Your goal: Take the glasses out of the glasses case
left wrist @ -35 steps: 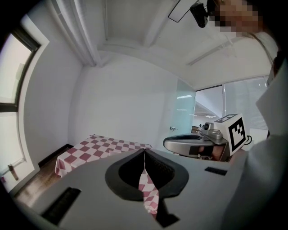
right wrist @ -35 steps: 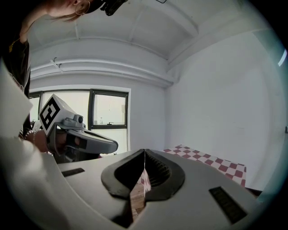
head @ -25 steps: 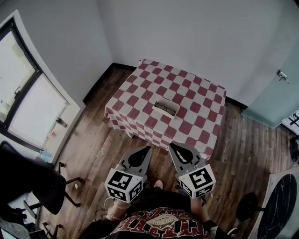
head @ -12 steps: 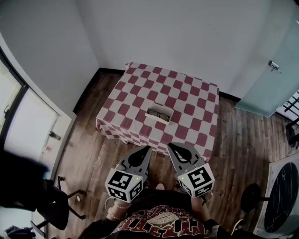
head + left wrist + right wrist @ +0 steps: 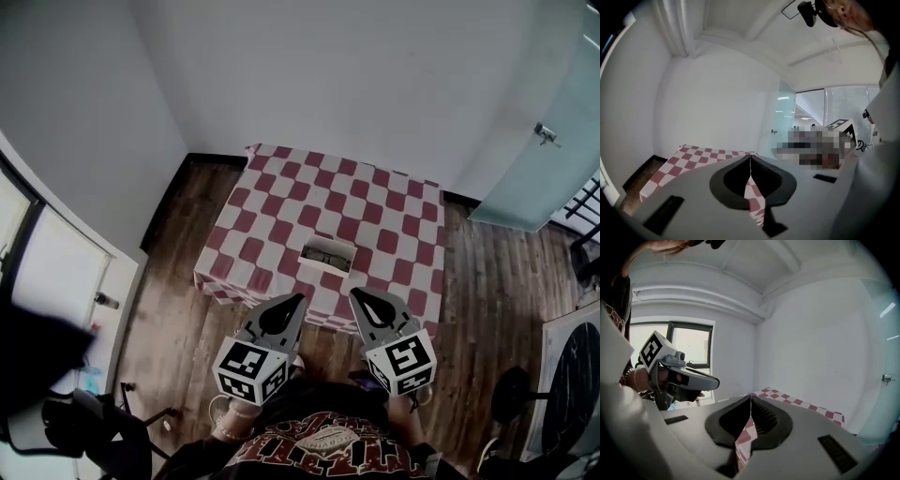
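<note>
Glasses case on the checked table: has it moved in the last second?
No. The glasses case lies at the same spot on the checked tablecloth, near its front edge; only the head view itself has shifted.

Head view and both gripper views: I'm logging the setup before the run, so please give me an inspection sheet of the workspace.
Surface: table under a red-and-white checked cloth.
Job's things: glasses case near the table's front edge; it seems open, contents too small to tell.
Clutter: nothing seen.
Grippers: left gripper and right gripper both have their jaws together with nothing between them, held short of the table.
Cables: nothing seen.
Surroundings: wooden floor, plain white walls, glass door at right, dark chair at lower left.
</note>
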Demonstrator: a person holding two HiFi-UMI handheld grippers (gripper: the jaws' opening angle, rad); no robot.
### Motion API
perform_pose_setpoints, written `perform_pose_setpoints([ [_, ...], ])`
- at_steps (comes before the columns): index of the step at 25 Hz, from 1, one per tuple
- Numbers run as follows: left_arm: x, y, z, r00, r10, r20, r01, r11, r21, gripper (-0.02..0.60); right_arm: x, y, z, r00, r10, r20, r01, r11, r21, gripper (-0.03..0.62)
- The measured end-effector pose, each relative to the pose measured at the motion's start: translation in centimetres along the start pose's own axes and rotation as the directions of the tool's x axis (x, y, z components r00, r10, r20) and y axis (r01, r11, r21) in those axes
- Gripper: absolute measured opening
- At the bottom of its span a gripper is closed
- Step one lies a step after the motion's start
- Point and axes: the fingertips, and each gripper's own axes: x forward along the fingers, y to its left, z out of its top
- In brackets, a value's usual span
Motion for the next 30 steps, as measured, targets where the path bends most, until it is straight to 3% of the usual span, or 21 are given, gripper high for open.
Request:
perform_pose_setpoints([
  [11,2.7,5.1,0.6,0.997,-0.065,-0.03,0.065,0.998,0.003,0.011,3.9,-2.0,0.1,0.993,-0.114,-0.027,0.115,0.993,0.036,0.02],
  [17,4.4,5.7,0.9,0.996,-0.078,-0.033,0.078,0.997,-0.016,0.011,5.1,-2.9,-0.1,0.994,-0.103,-0.048,0.105,0.994,0.035,0.02],
  [30,10.5,7.5,3.7,0.998,-0.03,-0.055,0.029,0.999,-0.028,0.011,9.4,-9.3,1.6,0.998,-0.025,-0.055,0.026,0.999,0.018,0.02],
])
